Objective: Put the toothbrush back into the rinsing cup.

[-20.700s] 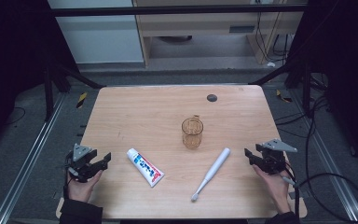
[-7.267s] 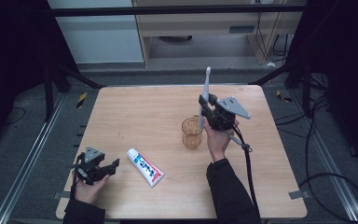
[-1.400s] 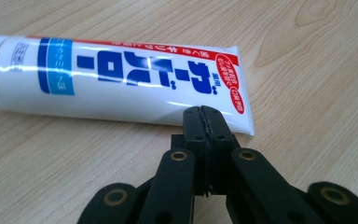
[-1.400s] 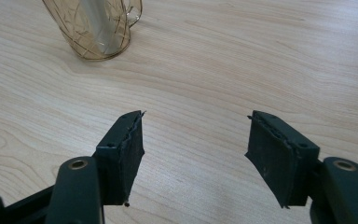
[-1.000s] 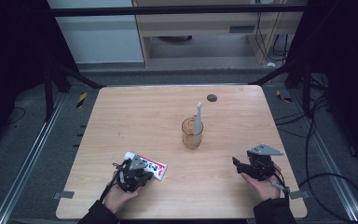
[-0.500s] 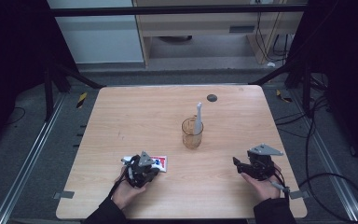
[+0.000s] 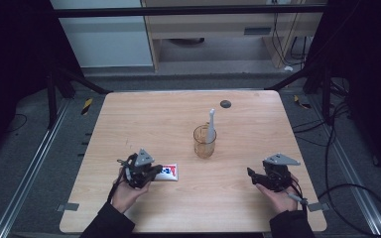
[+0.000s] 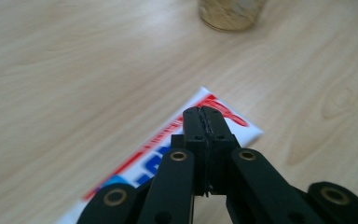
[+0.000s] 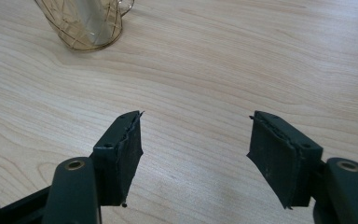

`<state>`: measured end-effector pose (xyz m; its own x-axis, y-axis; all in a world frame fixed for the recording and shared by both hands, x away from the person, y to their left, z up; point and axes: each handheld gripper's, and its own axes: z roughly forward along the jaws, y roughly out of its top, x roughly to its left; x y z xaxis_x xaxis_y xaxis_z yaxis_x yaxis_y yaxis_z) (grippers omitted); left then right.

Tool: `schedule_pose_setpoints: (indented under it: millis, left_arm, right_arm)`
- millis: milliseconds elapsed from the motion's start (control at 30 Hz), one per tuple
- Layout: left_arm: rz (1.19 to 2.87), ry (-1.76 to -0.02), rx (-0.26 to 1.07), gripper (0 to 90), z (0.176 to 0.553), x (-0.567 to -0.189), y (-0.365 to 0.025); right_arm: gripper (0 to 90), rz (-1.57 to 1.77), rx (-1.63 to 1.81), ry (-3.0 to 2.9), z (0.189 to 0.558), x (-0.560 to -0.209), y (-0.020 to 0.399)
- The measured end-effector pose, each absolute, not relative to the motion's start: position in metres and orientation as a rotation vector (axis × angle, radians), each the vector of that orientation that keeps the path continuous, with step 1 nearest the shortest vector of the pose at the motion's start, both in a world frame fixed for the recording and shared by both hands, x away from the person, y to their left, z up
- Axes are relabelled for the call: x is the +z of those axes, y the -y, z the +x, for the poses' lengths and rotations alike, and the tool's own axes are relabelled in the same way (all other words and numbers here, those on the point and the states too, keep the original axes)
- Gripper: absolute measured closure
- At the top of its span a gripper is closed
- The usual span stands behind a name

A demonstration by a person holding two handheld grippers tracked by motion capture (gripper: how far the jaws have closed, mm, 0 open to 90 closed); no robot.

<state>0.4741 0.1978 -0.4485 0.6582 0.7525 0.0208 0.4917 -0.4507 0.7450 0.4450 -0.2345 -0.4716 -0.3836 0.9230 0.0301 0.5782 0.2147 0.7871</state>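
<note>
A white toothpaste tube (image 7: 170, 171) with red and blue print pokes out to the right of my left gripper (image 7: 154, 171) at the table's front left. In the left gripper view the tube (image 8: 242, 128) runs slantwise under my left gripper (image 8: 206, 114), whose jaws are pressed together, pinching its top. A clear cup (image 7: 204, 144) stands mid-table with a white toothbrush (image 7: 212, 121) upright in it. My right gripper (image 7: 252, 174) rests open near the front right, apart from the cup. Bare wood lies between the spread jaws of my right gripper (image 9: 196, 140), and the cup (image 9: 84, 23) stands beyond them.
A small dark round disc (image 7: 224, 103) lies near the far edge of the wooden table (image 7: 144, 119). Dark frame bars and cables run along both sides of the table. The cup's base (image 8: 230, 14) shows ahead of the tube.
My left hand has shifted right and lifted a little, and the tube has turned and come along with it. The right hand has kept still.
</note>
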Motion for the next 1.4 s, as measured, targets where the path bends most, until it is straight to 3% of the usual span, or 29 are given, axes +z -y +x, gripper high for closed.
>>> schedule_pose_setpoints:
  millis: [267, 433, 1400]
  left_arm:
    - [2.123, -1.116, 0.481, 89.3, 0.507, -0.455, -0.237]
    - [2.178, -1.118, 0.463, 89.4, 0.513, -0.464, -0.240]
    - [2.256, -1.100, 0.376, 89.6, 0.485, -0.471, -0.241]
  right_arm:
    - [34.2, 1.385, 1.014, -2.052, 0.446, -0.474, 0.234]
    - [34.2, 1.380, 1.010, -2.057, 0.446, -0.474, 0.233]
    - [34.0, 1.384, 1.003, -2.047, 0.446, -0.473, 0.238]
